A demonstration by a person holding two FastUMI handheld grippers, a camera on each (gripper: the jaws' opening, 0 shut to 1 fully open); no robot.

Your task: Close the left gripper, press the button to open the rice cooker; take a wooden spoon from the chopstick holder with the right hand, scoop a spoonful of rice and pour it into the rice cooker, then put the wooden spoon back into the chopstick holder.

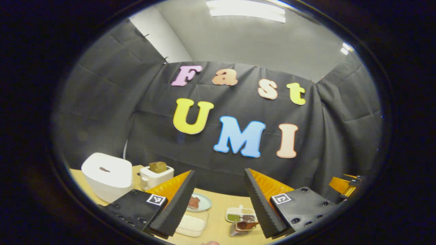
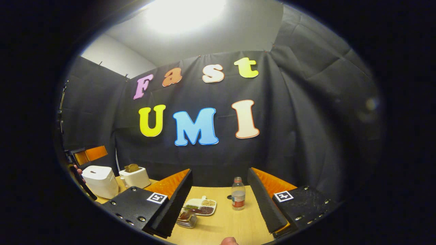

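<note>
Both claws, left [image 1: 219, 200] and right [image 2: 219, 200], are hovering wide open and empty above the counter [image 2: 224, 221]. Rice cooker [image 1: 107, 175] is sitting lidded at left; wooden spoon [image 2: 190, 212] is resting in the chopstick holder [image 2: 186, 221], reachable.

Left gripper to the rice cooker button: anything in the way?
Nothing visible blocks it. The rice cooker sits lid down at the table's far left, with the toaster beside it. The left gripper is open, raised and aimed to the cooker's right.
</note>
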